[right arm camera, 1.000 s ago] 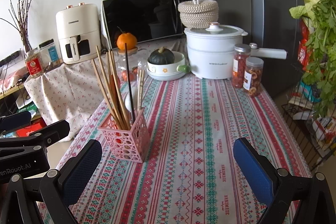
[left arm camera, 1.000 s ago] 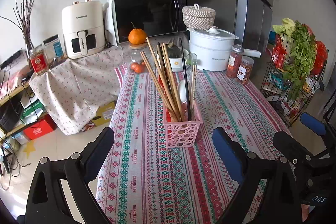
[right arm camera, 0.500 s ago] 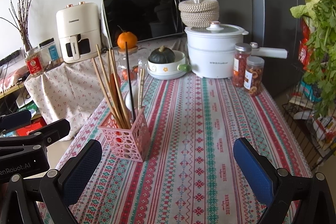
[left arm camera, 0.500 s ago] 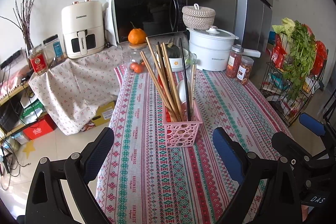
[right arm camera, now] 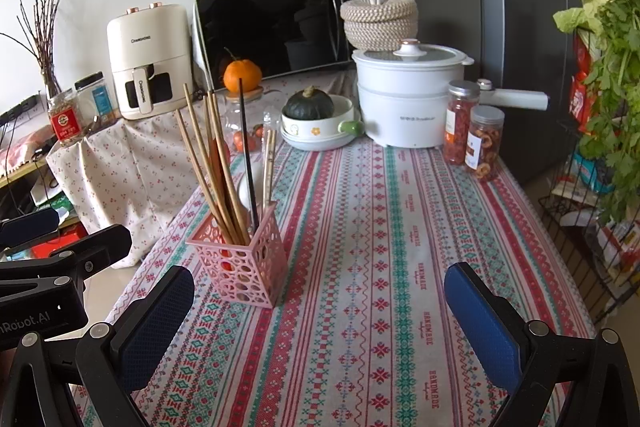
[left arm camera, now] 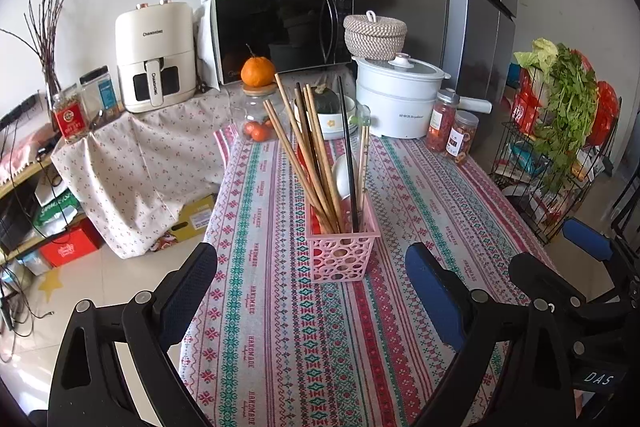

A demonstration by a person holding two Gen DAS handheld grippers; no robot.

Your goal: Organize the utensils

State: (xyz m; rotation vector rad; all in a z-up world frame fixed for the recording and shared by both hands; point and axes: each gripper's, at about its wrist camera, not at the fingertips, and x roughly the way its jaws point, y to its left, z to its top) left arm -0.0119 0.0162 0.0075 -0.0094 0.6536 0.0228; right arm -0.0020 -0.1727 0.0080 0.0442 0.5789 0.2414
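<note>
A: Where are the utensils right now?

B: All of them stand in the pink perforated plastic basket (left arm camera: 343, 254), which sits on the worktop (left arm camera: 276, 327) covered by a striped red-and-green woven cloth. Inside it are a fan of long brown wooden chopsticks (left arm camera: 304, 155) leaning left, one black chopstick (left arm camera: 347, 147) nearly upright, a pale pair of short chopsticks (left arm camera: 363, 163) and a white spoon (left arm camera: 343, 173) half hidden behind them.

A: And the claws?

B: The left claw (left arm camera: 312, 291) hangs just in front of the basket, jaws spread wide, nothing between the blue pads. The right claw (right arm camera: 320, 319) is likewise wide and empty; from its view the basket (right arm camera: 240, 267) stands to the left, beside its left pad and not between the two.

A: So which step is this?

B: I judge it either the very start or the very end. Nothing lies loose on the cloth, so the gathering looks done, or a sorting of the mixed bundle has not begun.

A: What would a next move call for?

B: If sorting, one claw steadying the light basket, since it could tip, while the other narrows on a single stick near its top and lifts straight up, clear of the leaning ones.

A: Anything nearby to mind?

B: A white bowl holding a dark green squash (right arm camera: 310, 103), a white lidded electric pot (right arm camera: 408, 99) and two clear jars with silver lids (right arm camera: 472, 131) stand well behind, out of the way.
</note>
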